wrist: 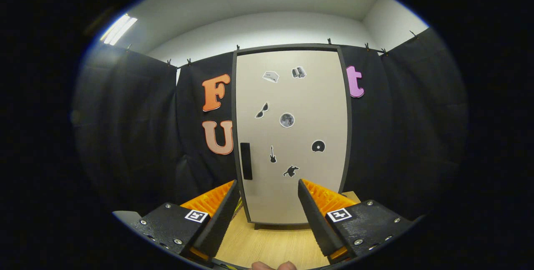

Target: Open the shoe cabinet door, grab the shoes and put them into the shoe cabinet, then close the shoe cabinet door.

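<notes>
The spread, empty claw (267,215) faces the tall beige shoe cabinet door (292,136), whose upright black handle (246,160) lies ahead, beyond its left finger.

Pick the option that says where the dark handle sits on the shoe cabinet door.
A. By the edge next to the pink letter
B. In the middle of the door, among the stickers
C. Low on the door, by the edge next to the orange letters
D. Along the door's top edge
C: the handle is a dark upright bar low on the closed door, at that edge, beyond the open gripper, which holds nothing.
</notes>
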Action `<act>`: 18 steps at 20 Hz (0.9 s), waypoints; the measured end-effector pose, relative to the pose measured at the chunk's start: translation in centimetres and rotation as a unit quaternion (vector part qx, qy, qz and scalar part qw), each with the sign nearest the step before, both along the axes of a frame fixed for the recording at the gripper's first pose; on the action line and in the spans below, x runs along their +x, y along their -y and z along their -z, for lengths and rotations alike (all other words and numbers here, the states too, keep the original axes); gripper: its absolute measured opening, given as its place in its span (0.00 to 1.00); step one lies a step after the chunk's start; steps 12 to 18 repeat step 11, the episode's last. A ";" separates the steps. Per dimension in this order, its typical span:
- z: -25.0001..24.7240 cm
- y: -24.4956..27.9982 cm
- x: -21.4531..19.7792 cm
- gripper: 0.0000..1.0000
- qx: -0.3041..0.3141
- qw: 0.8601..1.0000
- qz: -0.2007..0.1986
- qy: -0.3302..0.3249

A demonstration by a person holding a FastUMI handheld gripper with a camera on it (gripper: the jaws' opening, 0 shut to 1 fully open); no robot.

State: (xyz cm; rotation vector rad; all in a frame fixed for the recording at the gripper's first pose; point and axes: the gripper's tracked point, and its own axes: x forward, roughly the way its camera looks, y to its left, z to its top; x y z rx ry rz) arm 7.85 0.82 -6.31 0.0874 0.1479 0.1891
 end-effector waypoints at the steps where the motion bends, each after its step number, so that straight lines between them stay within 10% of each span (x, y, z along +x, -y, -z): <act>1: -0.2 0.8 -1.0 0.88 0.006 1.000 -0.003 0.004; 18: -0.9 7.5 -4.9 0.88 0.026 0.999 0.018 0.013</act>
